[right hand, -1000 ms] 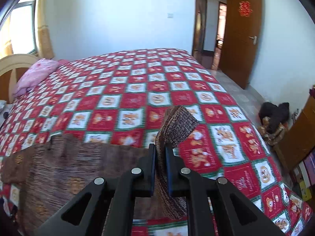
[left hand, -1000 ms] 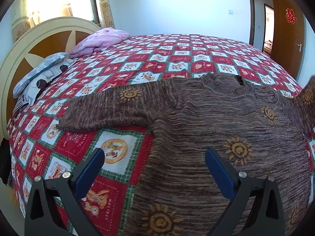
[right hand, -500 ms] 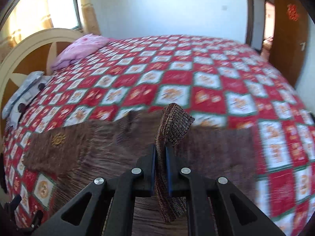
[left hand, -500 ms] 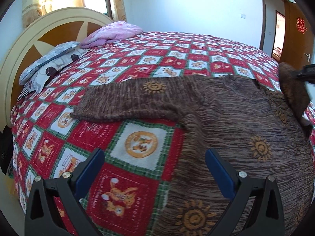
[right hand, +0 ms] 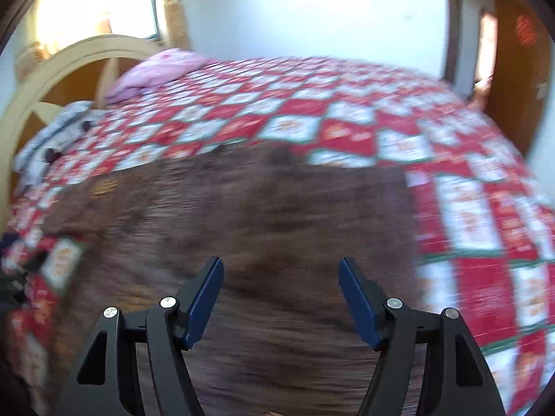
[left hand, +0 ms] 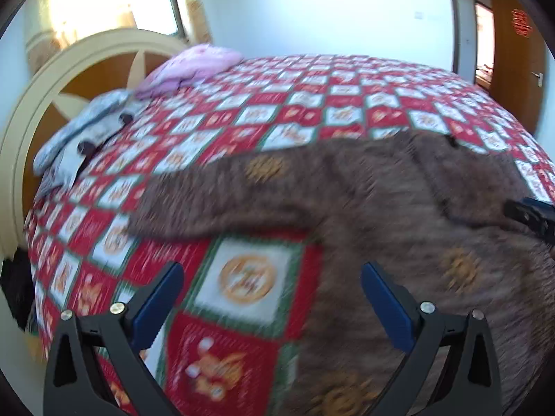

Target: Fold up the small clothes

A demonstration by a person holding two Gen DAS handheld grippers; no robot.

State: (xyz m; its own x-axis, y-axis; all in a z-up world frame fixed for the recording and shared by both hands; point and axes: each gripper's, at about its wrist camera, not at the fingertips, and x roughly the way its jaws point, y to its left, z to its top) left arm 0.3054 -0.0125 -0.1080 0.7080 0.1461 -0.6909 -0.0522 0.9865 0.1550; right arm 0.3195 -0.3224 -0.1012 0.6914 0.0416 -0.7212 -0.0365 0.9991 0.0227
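Sweater (left hand: 399,208) spread on the quilt (left hand: 312,104), pillows (left hand: 194,66) behind it by the headboard (left hand: 86,69)

The left gripper (left hand: 272,289) points downward at a slant, its jaws standing wide apart with nothing between the blue pads (left hand: 386,308). The right gripper (right hand: 281,287) also tilts down; its jaws are opening, and no thing is pinched. In the left view, its black tip shows at 3 o'clock.
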